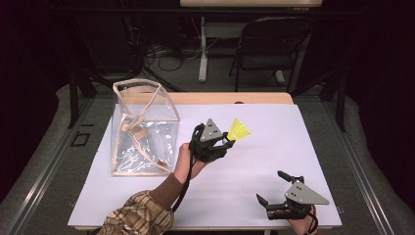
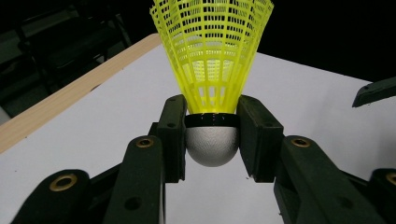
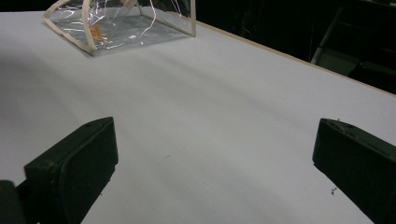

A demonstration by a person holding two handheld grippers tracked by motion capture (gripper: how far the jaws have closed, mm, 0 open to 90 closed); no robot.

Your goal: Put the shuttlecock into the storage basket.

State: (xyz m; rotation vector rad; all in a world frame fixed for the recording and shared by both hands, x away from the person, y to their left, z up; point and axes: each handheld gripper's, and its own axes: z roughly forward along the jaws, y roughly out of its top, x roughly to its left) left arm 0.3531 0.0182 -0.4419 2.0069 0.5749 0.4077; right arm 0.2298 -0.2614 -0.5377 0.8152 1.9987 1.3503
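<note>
- White tabletop [image 1: 254, 147] in a dark room, with a chair [image 1: 271, 44] behind it.
- Left gripper [image 1: 226, 142] is clamped on a shuttlecock [image 1: 238, 130], pads pressing its grey rounded base; the yellow skirt points away from the hand, above the middle of the tabletop.
- Right gripper [image 1: 274, 188] sits near the front edge, jaws spread wide, nothing between them.
- Clear bag [image 1: 142, 129] stands at the left, well apart from both.
</note>
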